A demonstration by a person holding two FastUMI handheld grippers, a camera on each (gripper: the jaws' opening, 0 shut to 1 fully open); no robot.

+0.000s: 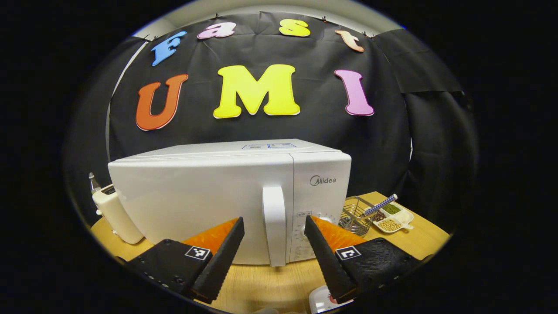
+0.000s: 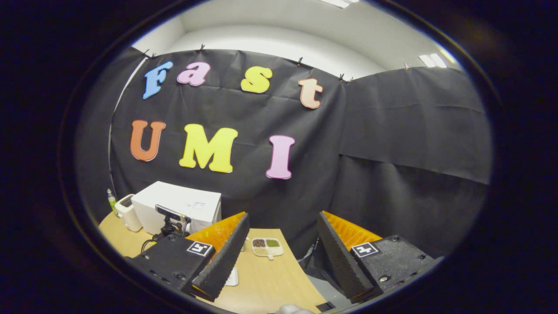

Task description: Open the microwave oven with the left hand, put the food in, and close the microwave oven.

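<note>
A white microwave (image 1: 196, 196) stands on the wooden table with its door closed. Its upright white handle (image 1: 274, 244) lines up with the gap of my left gripper (image 1: 273, 222), which is open; neither finger presses on the handle. A white plate (image 1: 324, 300) with something red on it shows at the bottom edge, partly cut off. In the right gripper view the microwave (image 2: 178, 205) sits far off at the left, with a black gripper body (image 2: 169, 219) in front of it. My right gripper (image 2: 282, 216) is open and holds nothing, off the table's right end.
A cream toaster (image 1: 115, 213) and a small bottle (image 1: 92, 183) stand left of the microwave. To its right are a wire basket (image 1: 355, 213) and a divided dish of beans (image 1: 392, 219) with a checked stick across it. The table edge (image 2: 301, 279) curves near the right gripper.
</note>
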